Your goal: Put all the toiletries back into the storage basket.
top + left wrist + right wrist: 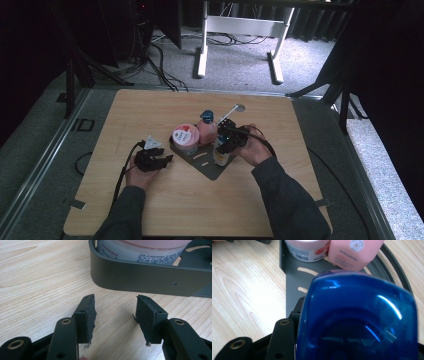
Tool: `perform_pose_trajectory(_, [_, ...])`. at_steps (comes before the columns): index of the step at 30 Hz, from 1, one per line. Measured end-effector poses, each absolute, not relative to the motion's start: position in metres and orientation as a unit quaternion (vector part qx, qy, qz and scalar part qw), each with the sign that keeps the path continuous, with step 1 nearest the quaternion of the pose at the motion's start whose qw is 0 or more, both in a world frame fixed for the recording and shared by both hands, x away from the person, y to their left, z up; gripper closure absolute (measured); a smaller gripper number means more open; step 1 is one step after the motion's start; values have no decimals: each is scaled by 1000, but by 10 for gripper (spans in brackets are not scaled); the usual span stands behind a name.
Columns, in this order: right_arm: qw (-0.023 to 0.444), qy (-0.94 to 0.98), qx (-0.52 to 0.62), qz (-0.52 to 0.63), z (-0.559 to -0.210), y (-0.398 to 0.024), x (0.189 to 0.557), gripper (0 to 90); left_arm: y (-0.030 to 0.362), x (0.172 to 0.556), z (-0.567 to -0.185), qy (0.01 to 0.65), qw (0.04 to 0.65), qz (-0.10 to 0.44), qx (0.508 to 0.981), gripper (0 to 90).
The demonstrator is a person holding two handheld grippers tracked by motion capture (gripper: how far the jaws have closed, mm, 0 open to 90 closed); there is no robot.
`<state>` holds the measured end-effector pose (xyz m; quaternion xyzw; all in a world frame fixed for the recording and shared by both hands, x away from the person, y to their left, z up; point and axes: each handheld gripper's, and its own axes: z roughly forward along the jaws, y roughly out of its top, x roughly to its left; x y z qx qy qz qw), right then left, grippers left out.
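The right tool [226, 142] is clamped on a bottle with a blue cap [359, 317], which stands in the dark tray [207, 167] on the bench [200, 200]. Just beyond this tool, in the same tray, stand a pink bottle [354, 253] and a round jar [305, 250]. The left tool [115, 315] has its jaws apart with nothing between them, and the tray wall [140, 280] is just ahead of it.

Your tray [210, 167] sits mid-table [150, 200], holding a tub [185, 138] on its left, a bottle [206, 131] beside it. The capped bottle [220, 152] stands nearer, right; your left gripper [162, 161] lies left of the tray.
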<state>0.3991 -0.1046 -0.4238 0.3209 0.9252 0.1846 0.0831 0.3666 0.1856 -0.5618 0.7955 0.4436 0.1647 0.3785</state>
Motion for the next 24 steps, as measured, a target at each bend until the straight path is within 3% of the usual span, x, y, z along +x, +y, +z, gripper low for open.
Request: perform_pose_trajectory(24, [103, 902, 375, 189, -425, -106, 433, 548, 186, 367, -562, 443, 379, 165, 795, 501])
